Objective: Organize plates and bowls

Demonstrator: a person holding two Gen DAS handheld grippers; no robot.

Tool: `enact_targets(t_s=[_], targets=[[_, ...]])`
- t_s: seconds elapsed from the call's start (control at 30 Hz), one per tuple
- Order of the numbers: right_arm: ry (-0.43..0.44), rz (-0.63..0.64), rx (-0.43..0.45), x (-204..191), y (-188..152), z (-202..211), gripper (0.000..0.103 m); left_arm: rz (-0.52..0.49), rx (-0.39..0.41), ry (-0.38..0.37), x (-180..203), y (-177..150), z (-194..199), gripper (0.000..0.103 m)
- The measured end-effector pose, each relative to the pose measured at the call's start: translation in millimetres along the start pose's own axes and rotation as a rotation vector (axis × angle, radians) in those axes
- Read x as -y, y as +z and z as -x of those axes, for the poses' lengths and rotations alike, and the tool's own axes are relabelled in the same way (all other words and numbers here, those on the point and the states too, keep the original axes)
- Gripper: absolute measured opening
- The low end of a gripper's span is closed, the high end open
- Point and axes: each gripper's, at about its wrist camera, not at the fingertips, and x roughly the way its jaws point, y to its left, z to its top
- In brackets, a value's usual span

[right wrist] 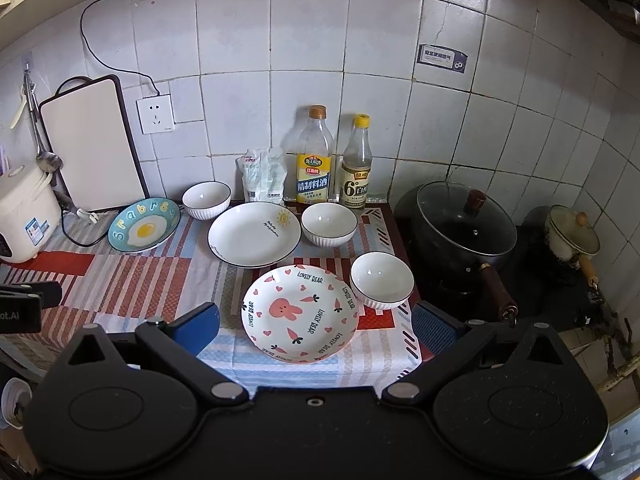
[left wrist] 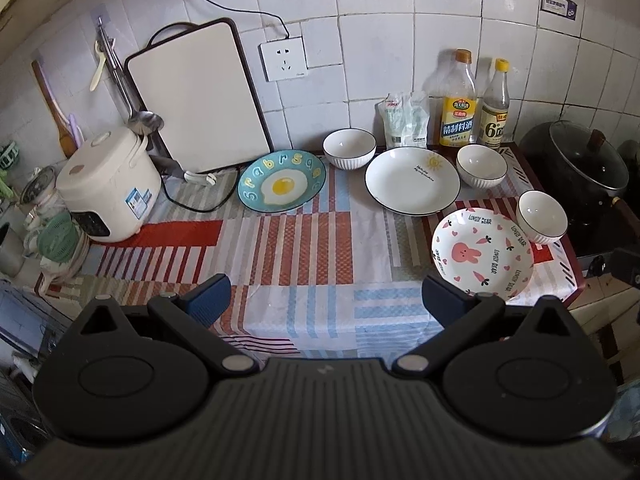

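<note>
Three plates lie on the striped cloth: a blue egg plate (left wrist: 282, 181) (right wrist: 144, 230), a white sun plate (left wrist: 413, 180) (right wrist: 254, 234) and a pink rabbit plate (left wrist: 482, 255) (right wrist: 300, 314). Three white ribbed bowls stand apart: one at the back (left wrist: 349, 148) (right wrist: 206, 200), one right of the sun plate (left wrist: 481, 165) (right wrist: 329, 224), one beside the rabbit plate (left wrist: 541, 216) (right wrist: 382, 280). My left gripper (left wrist: 326, 300) is open and empty over the cloth's front middle. My right gripper (right wrist: 316, 326) is open and empty, hovering near the rabbit plate.
A rice cooker (left wrist: 108, 184) and a cutting board (left wrist: 200, 96) stand at the left. Two bottles (right wrist: 314, 156) and a bag (right wrist: 262, 176) stand against the tiled wall. A black lidded pot (right wrist: 466, 228) and a small pot (right wrist: 572, 236) sit on the stove at the right.
</note>
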Motion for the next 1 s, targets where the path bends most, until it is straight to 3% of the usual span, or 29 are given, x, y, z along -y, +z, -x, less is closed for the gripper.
enact_targets(t_s=[1.0], targets=[[0.025, 0.024, 0.024, 3, -5, -2, 0.103, -0.007, 0.011, 0.004, 7, -4, 10, 0.103]])
